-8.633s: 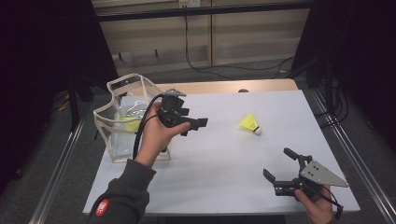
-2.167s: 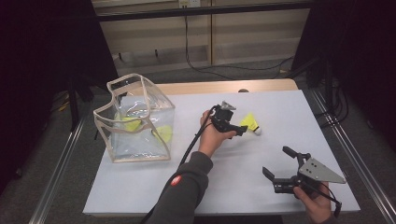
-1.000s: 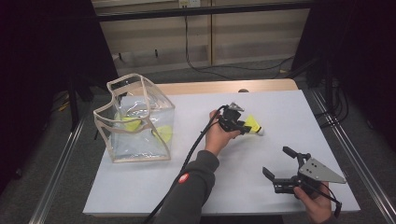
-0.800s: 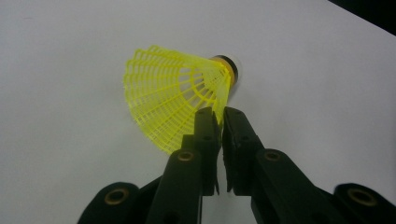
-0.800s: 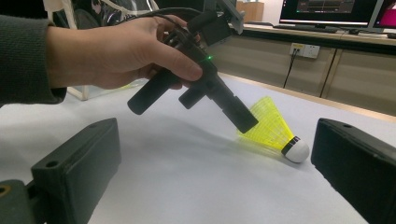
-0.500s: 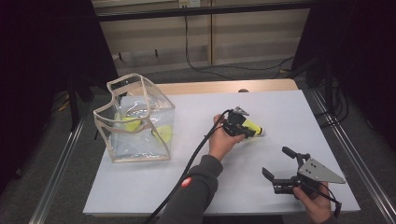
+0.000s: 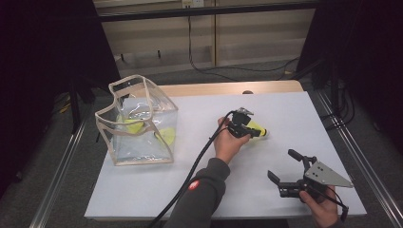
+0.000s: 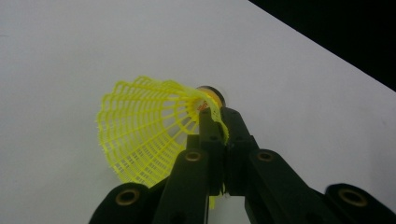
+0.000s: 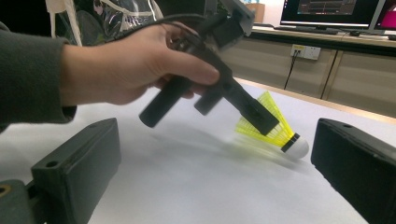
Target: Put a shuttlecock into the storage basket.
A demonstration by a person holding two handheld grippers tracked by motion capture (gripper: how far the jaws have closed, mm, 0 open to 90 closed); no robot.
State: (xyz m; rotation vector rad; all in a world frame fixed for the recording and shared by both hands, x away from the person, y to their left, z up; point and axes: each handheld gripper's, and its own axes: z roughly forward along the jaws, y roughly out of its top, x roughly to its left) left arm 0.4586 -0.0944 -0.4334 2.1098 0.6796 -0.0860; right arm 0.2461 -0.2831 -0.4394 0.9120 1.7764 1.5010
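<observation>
A yellow shuttlecock (image 7: 260,129) with a white, black-banded cork lies on the white table (image 7: 199,190), right of centre. My left gripper (image 7: 256,133) reaches down onto it. Its jaws have just been closing and are now shut on the mesh skirt (image 8: 140,126) close to the cork, with my left gripper (image 8: 218,116) pinching the yellow mesh. In the right gripper view the shuttlecock (image 9: 275,126) still touches the table, with the left gripper (image 9: 264,122) clamped on it. My right gripper (image 7: 283,165) rests near the front right edge, open and holding nothing; the gap of my right gripper (image 9: 217,158) faces the shuttlecock.
A clear plastic bag (image 7: 138,152) with beige trim stands open at the table's left, with yellow shuttlecocks (image 7: 130,126) inside. The left gripper's black cable (image 7: 190,175) trails back over the front edge. A wooden strip (image 7: 214,88) borders the far side.
The left hand has crossed from the bag to the shuttlecock, and in the last second its jaws settled onto the skirt and closed. The right gripper has stayed put.
</observation>
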